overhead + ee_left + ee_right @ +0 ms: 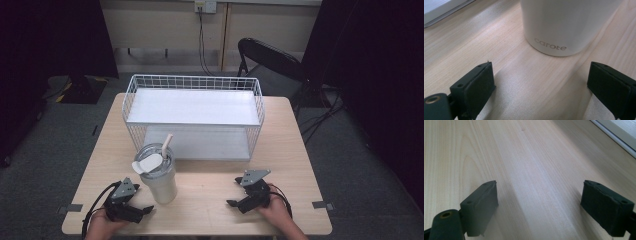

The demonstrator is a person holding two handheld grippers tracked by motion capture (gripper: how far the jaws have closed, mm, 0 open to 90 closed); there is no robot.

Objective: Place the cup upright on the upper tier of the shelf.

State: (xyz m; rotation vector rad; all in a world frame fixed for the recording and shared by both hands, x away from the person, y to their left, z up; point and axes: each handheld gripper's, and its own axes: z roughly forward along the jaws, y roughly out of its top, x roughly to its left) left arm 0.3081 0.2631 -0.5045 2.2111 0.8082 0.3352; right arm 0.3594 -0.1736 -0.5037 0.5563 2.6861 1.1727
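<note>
Your left gripper (142,210) rests at the table's (210,192) near edge, jaws wide apart. The white tumbler (159,176) stands upright just ahead, not touching. Your right gripper (235,203) gapes over bare wood. Beyond stands the wire rack (194,115).

tumbler (564,25): top cut off, left gripper view | hands (277,212): cropped, bottom edge

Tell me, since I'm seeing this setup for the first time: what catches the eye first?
A white tumbler with a straw stands near the front left of the wooden table, "carote" printed low on its side. Behind it sits a white two-tier wire rack. The left tool rests open just beside the tumbler, and the right tool rests open, apart from it.
</note>
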